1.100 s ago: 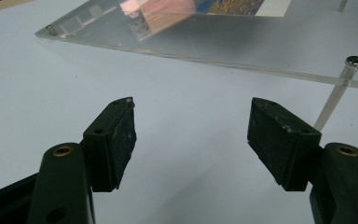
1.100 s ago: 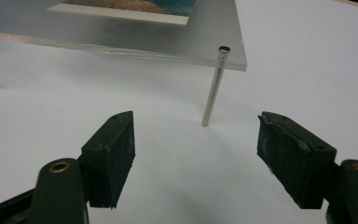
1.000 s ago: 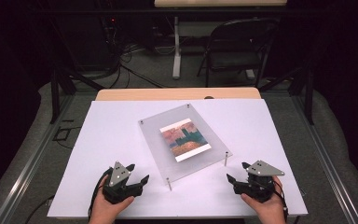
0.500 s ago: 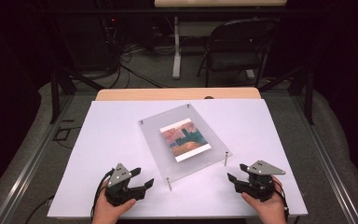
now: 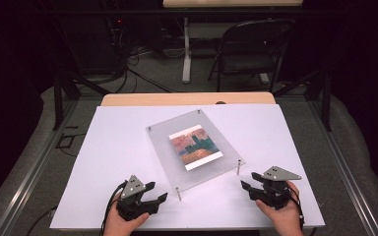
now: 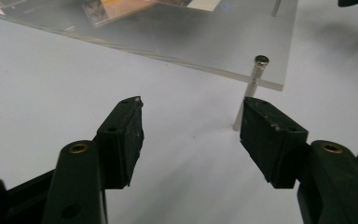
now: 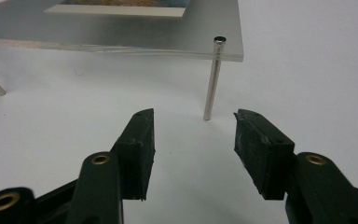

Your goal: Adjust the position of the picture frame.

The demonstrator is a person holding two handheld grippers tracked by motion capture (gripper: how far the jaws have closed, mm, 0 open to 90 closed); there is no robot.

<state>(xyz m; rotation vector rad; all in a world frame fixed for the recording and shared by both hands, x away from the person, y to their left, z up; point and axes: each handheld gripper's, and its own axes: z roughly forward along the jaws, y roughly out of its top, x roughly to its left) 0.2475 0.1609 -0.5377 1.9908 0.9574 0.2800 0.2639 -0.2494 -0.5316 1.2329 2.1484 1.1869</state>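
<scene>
Clear acrylic frame (image 5: 195, 150) stood on the white surface (image 5: 118, 147), raised on short metal standoff posts at its corners, roughly centred and slightly toward the near side. Panel lay flat, rotated: long axis ran from far left to near right. A picture print (image 5: 196, 147) with reddish, teal and orange patches and a white lower margin sat sandwiched in the panel; no writing or brand legible.

Near-left post (image 6: 251, 91) and near-right post (image 7: 213, 78) both stood upright on the surface under the panel's near corners.

Left hand-held gripper (image 5: 151, 194) sat low at the near left, aimed toward the near-left post; jaws had just been closing yet stood fairly wide, nothing between them. In the left gripper view the post showed just behind the right-hand jaw tip; contact could not be told.

Right hand-held gripper (image 5: 248, 188) sat at the near right, aimed at the near-right post, which stood beyond the jaw tips, apart from them. Jaws had just been closing, moderately wide, holding nothing.
</scene>
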